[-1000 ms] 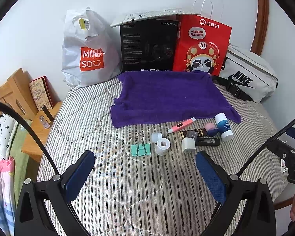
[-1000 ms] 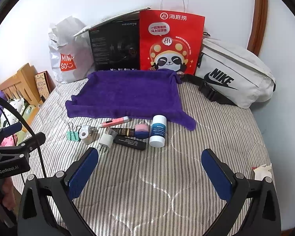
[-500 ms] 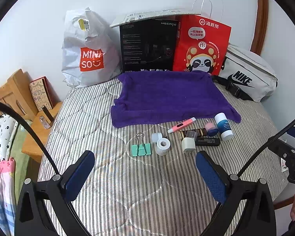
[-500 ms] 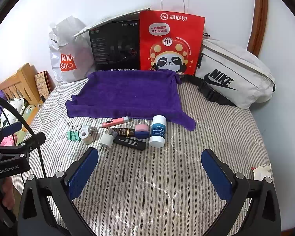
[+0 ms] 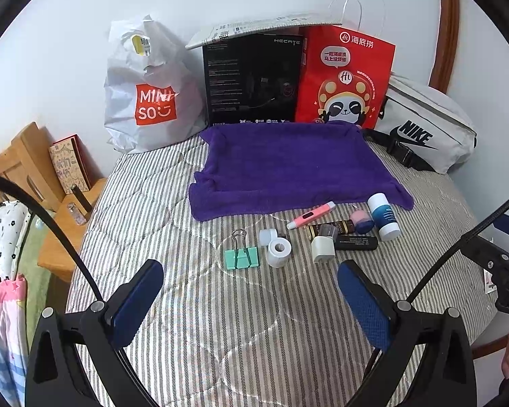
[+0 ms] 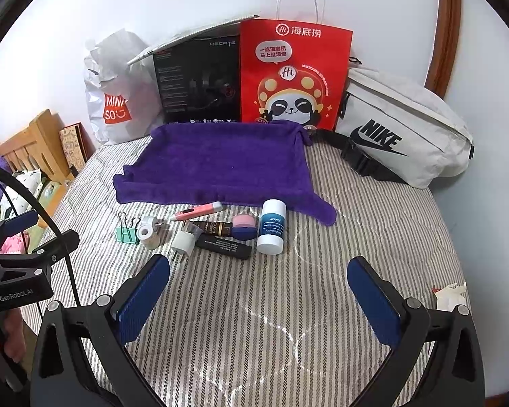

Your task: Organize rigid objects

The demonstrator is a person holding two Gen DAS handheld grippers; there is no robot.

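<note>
left wrist: white plug (image 5: 322, 248) partly hiding brown tube (image 5: 336, 227)

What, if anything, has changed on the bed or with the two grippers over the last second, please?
Nothing has visibly changed. The left gripper and right gripper both hang open and empty above the striped quilt. The mint green binder clip, white tape roll, white-and-blue bottle and the other small items lie in the same row in front of the purple towel.

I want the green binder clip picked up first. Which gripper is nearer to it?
Left. The left gripper hangs open just short of the binder clip; the right gripper, also open, sits farther off, with the clip beyond its left finger.
</note>
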